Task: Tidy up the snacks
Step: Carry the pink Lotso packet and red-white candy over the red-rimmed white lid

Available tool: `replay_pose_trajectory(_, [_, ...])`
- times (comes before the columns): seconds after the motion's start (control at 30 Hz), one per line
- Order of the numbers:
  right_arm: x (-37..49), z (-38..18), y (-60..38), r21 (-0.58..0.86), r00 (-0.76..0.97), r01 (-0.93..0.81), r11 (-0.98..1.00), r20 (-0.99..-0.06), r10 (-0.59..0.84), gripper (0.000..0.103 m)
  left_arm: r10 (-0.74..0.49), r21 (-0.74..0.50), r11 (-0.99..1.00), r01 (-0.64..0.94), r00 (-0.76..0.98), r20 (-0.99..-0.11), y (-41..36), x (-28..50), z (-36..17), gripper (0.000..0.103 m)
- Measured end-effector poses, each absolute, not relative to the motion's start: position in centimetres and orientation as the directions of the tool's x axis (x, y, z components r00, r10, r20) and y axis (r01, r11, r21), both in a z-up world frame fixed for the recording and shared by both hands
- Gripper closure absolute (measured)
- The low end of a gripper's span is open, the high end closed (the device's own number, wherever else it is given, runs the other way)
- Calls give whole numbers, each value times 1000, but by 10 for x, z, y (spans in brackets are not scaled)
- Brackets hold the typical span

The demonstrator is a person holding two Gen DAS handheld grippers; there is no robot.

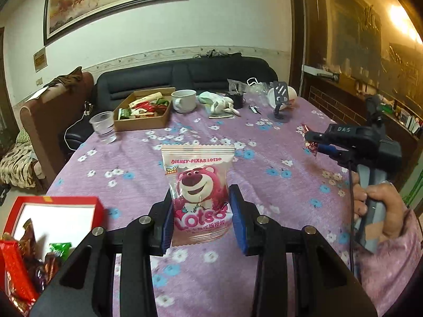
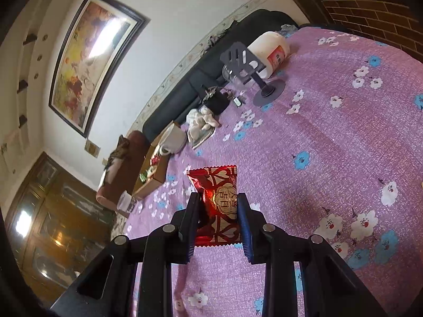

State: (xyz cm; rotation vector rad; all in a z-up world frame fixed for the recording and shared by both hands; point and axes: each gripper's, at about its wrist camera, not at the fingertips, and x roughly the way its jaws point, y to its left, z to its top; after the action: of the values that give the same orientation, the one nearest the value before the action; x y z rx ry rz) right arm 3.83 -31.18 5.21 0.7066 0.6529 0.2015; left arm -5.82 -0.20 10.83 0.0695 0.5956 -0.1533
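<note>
The left gripper (image 1: 202, 219) has its fingers pressed on a pink bear-print snack packet (image 1: 198, 194), held upright above the desk (image 1: 264, 185), while the right gripper (image 2: 218, 223) grips a red sweet packet (image 2: 215, 200) the same way, long axis pointing away from the hand. The red box (image 1: 56, 206) of sweets lies at the near left, just beside the left gripper and closer to it than to the right. The wooden tray (image 1: 144, 111) sits far left, with bare cloth between.

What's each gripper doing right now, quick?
Left gripper: closed on the pink Lotso snack packet.
Right gripper: closed on the red candy packet.
</note>
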Motion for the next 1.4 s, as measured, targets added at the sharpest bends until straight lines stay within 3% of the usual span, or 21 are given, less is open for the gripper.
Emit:
replay_pose_trajectory(0.43, [2, 64, -291, 691, 755, 8, 722, -478, 449, 73, -164, -40, 985, 170, 826, -539, 39, -81, 106, 68])
replay_pose_trajectory(0.93, [-92, 32, -182, 767, 596, -227, 601, -378, 708, 73, -164, -65, 986, 156, 794, -585, 65, -105, 79, 68])
replay_pose_trajectory(1.4, [-92, 10, -163, 720, 580, -212, 661, -451, 678, 73, -187, -116, 982, 147, 765, -617, 87, -114, 56, 68])
